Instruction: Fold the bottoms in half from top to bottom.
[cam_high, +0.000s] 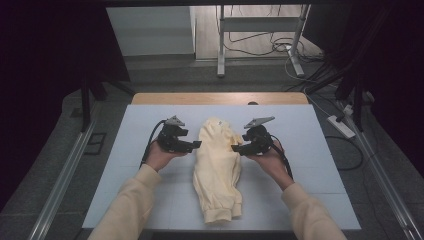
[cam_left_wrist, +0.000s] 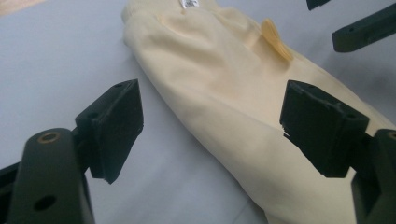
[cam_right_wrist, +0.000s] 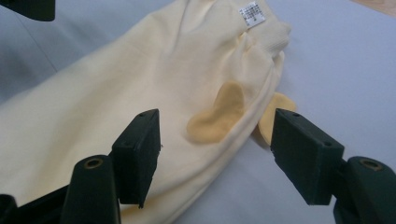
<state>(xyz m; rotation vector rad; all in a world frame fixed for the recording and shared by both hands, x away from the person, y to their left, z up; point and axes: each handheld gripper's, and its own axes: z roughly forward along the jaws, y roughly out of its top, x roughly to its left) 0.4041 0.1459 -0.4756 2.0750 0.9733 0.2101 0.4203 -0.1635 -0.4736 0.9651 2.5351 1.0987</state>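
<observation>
While both sleeved forearms enter from the six o'clock edge of the high view, the pale yellow folded cotton garment (cam_high: 218, 167) lies lengthwise on the light grey table mat (cam_high: 125, 160) between them, its ribbed cuffs nearest the person and its collar end toward twelve o'clock. Further up, the left gripper (cam_high: 196, 145) sits at about nine o'clock of the garment's middle, just beside its edge, and the right gripper (cam_high: 236, 148) sits at about three o'clock, its tips over the cloth's border. Each points inward at the fabric.

Seen from the left gripper view, its jaws stand released and wide, with nothing between the pads; the garment runs from one o'clock down to five o'clock, passing behind the right-hand jaw. From the right gripper view, the jaws are likewise released and empty, spread above the cloth, with a darker yellow ear-shaped patch (cam_right_wrist: 217, 116) between them toward twelve o'clock. Farther off, a small white sewn label (cam_right_wrist: 252, 13) lies at the ribbed collar, near one o'clock.
</observation>
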